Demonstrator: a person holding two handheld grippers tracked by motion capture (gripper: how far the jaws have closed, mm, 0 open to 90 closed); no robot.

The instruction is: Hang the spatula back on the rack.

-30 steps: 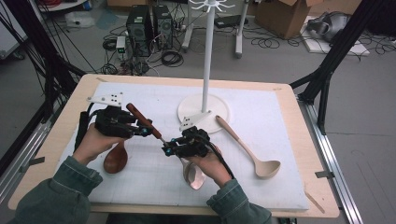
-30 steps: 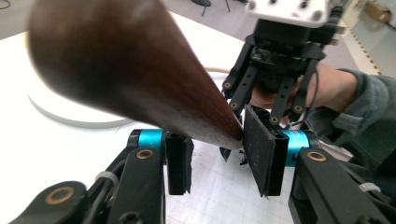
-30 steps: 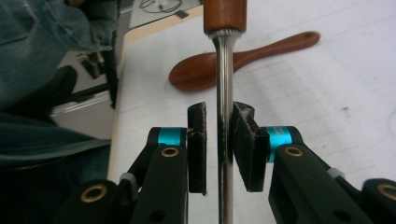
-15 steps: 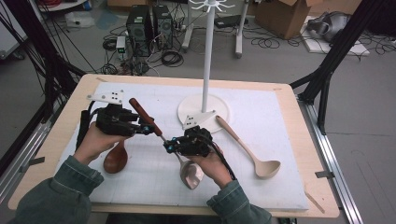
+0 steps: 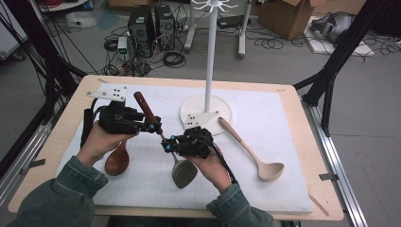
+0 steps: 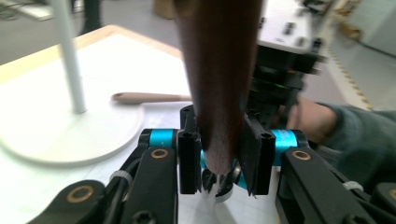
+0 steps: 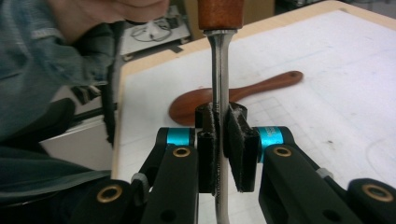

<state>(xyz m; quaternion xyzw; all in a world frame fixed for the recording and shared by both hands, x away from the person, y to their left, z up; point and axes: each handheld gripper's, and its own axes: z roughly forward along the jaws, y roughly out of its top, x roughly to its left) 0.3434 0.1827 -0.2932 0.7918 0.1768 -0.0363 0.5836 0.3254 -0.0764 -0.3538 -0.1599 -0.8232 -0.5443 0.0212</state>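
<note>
On the counter (image 5: pixel 302 142), a white stand (image 5: pixel 206 106) with a tall pole rises in the upper middle of the high view, its round base just above and right of the two grippers. A pale wooden ladle (image 5: pixel 253 151) lies to the right of centre, handle toward the stand's base and bowl toward the lower right. A dark wooden spoon (image 5: pixel 117 158) lies at lower left, partly under the left hand and close below the left gripper (image 5: pixel 150 126).

The spatula (image 5: pixel 163 142) is held off the counter in the middle of the frame, between both grippers. Its long axis runs diagonally: the brown wooden handle points to the upper left, the thin metal shaft descends to the grey blade at lower centre, just beside the right hand.

The left gripper is clamped on the wooden handle's lower end, its jaws having just been closing with the handle between them. The right gripper (image 5: pixel 169 144) is clamped on the metal shaft just below the handle.
</note>
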